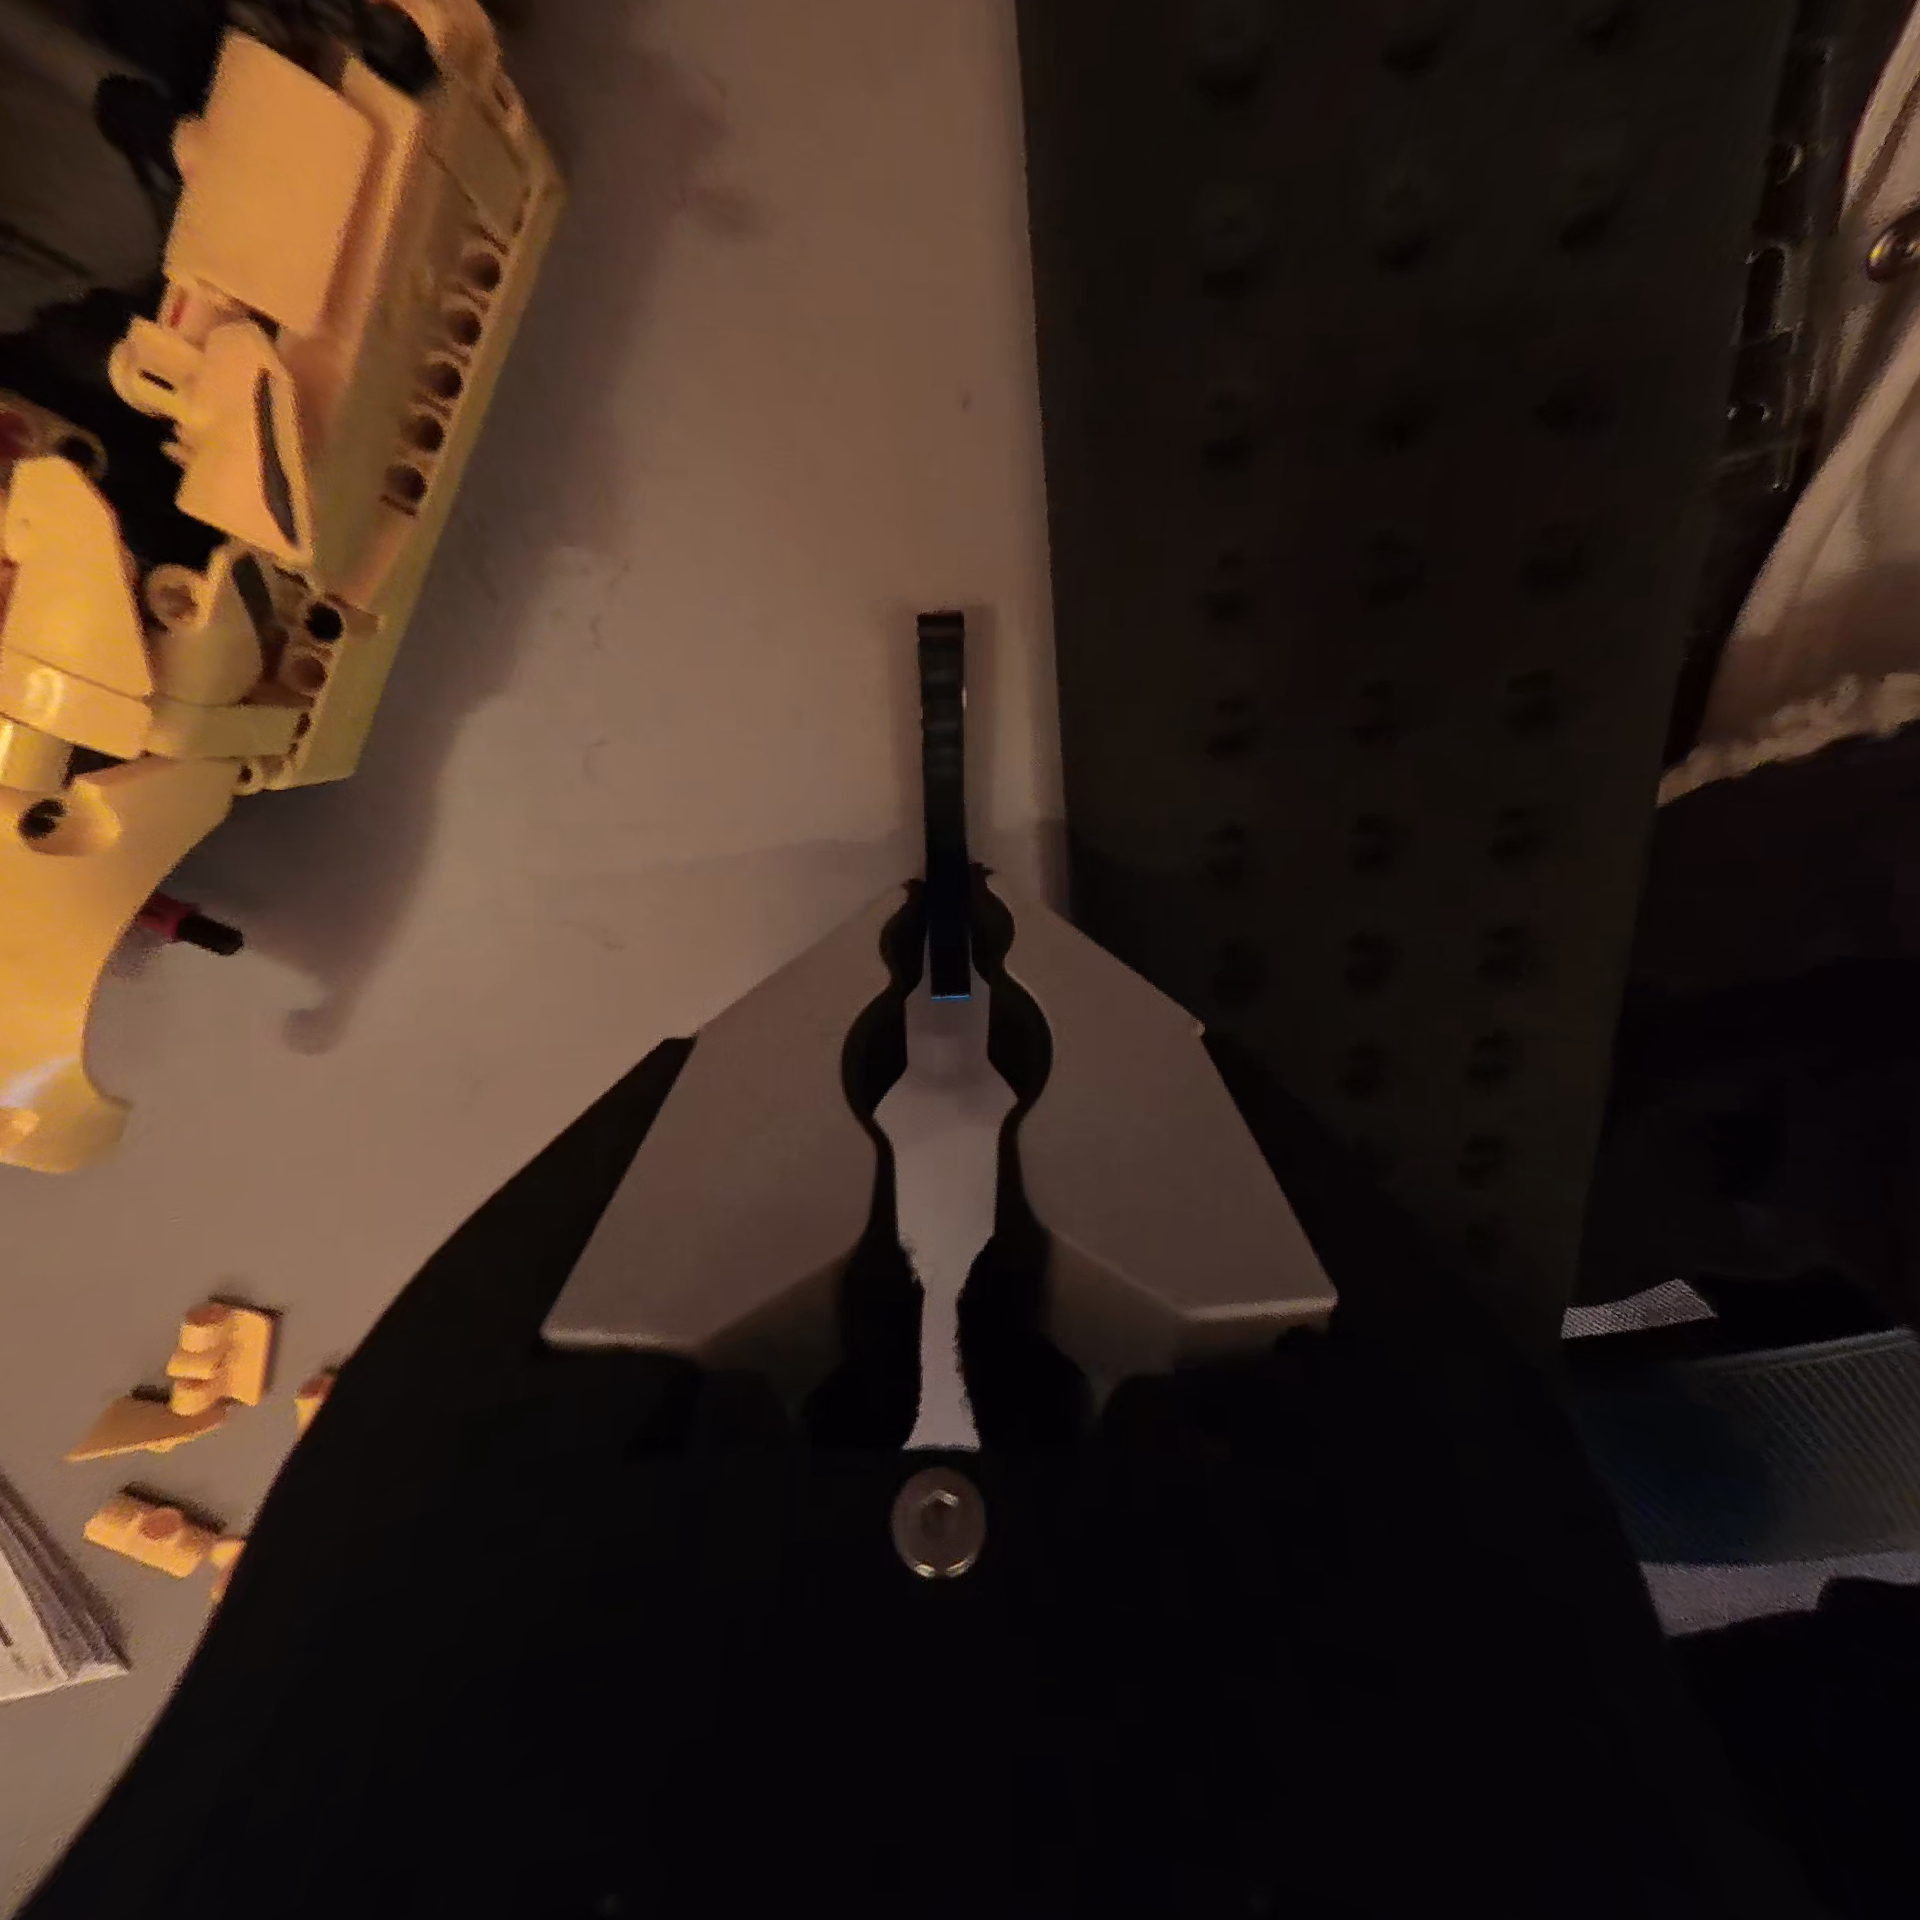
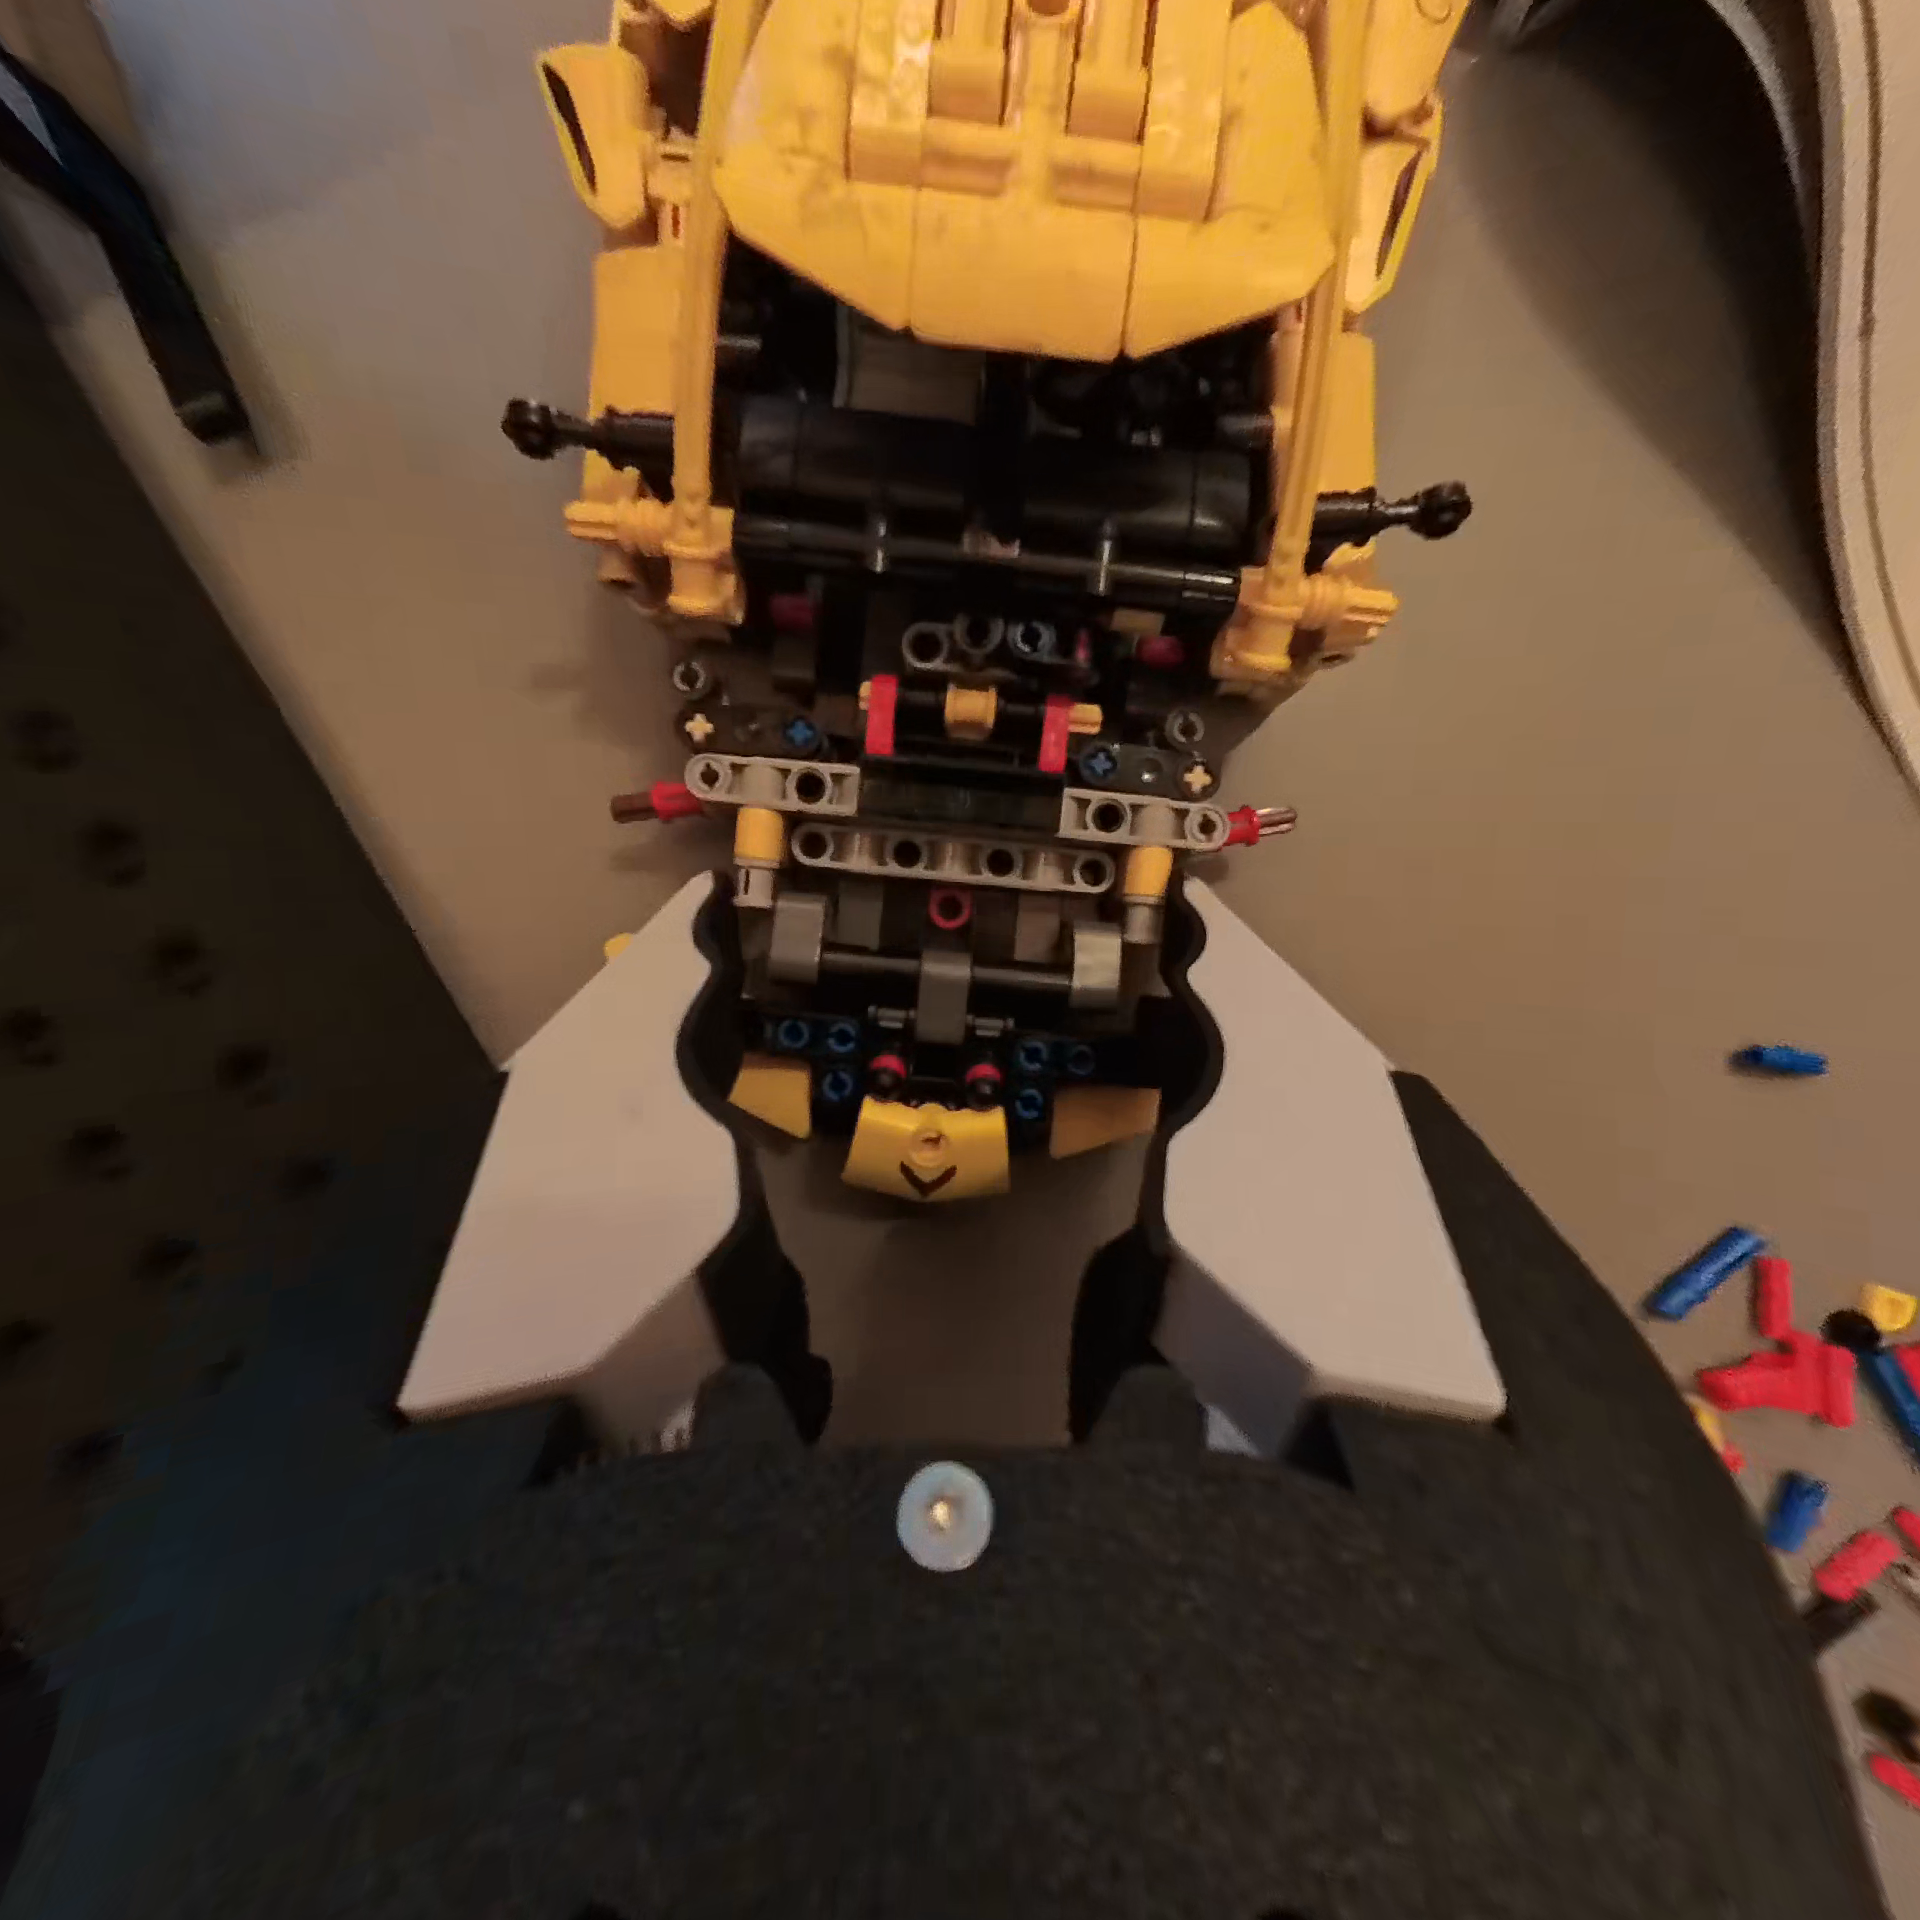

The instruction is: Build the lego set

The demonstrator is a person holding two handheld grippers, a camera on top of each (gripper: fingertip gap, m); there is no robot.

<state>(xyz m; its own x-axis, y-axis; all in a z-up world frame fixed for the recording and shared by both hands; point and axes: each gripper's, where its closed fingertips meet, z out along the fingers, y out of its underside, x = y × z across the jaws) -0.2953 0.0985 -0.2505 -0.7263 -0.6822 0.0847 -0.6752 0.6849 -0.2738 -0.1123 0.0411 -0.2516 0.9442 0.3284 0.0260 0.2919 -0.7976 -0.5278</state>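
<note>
The yellow car (image 2: pixel 977 436) lies on the table (image 2: pixel 1455 831), its nose between the spread fingers of the right gripper (image 2: pixel 951 1049), whether touching I cannot tell. Loose pieces (image 2: pixel 1787 1361) lie right of the car. The left gripper (image 1: pixel 948 914) pinches a black strip (image 1: pixel 943 769).
</note>
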